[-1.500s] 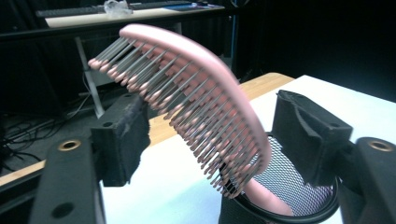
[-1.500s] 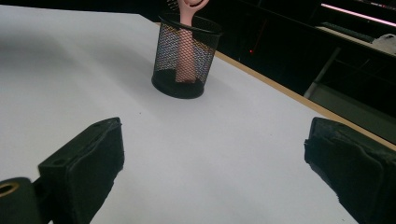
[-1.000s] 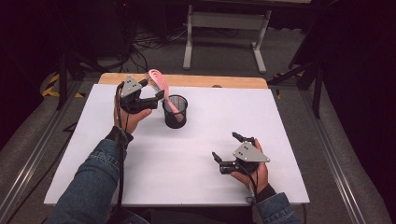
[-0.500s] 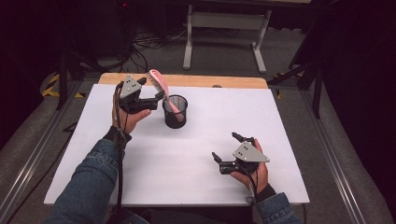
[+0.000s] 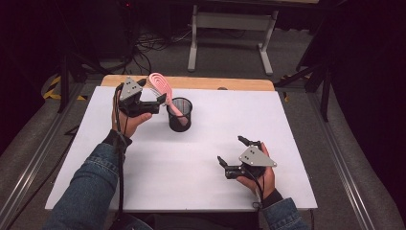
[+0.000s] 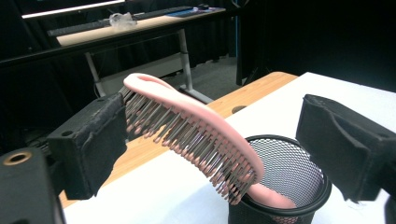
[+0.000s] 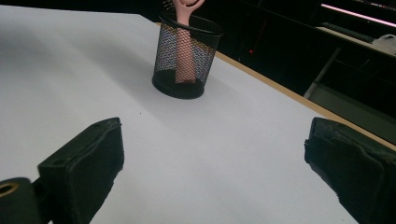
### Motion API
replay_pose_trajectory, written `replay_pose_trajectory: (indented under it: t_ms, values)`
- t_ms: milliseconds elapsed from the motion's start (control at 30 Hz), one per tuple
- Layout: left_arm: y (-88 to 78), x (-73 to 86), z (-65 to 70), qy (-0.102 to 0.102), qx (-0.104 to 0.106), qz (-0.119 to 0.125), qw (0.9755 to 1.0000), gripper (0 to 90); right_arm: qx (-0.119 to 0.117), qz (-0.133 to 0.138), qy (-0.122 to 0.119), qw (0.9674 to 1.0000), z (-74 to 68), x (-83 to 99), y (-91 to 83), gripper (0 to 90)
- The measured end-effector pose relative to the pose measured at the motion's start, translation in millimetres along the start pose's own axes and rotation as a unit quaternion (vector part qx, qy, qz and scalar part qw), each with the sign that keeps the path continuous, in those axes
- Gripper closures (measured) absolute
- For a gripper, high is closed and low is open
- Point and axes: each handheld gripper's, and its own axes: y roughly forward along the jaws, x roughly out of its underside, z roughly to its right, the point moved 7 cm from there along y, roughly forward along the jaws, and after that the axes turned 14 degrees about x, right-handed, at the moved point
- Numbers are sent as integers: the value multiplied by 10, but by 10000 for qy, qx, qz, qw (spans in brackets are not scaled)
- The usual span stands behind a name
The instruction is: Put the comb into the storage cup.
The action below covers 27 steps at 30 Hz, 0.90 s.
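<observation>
Toward the far left of the white table (image 5: 201, 143), a black mesh cup (image 5: 180, 115) is seen standing upright, with a pink hairbrush (image 5: 165, 91) leaning out of it, handle down inside and bristled head tilted up over the rim. The left tongs (image 5: 160, 96) are held just beside the cup with jaws spread wide; the brush head lies between them, close to one jaw, though contact cannot be told. The right tongs (image 5: 234, 153) are held open near the table's near right, well apart from the cup.
</observation>
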Motion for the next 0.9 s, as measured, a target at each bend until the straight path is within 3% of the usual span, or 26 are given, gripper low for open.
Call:
replay_pose_trajectory:
  t_ms: [900]
  values:
    - [-176, -41, 151, 471, 275, -128, 9984, 45, 40, 51, 7, 10000, 22, -26, -18, 42]
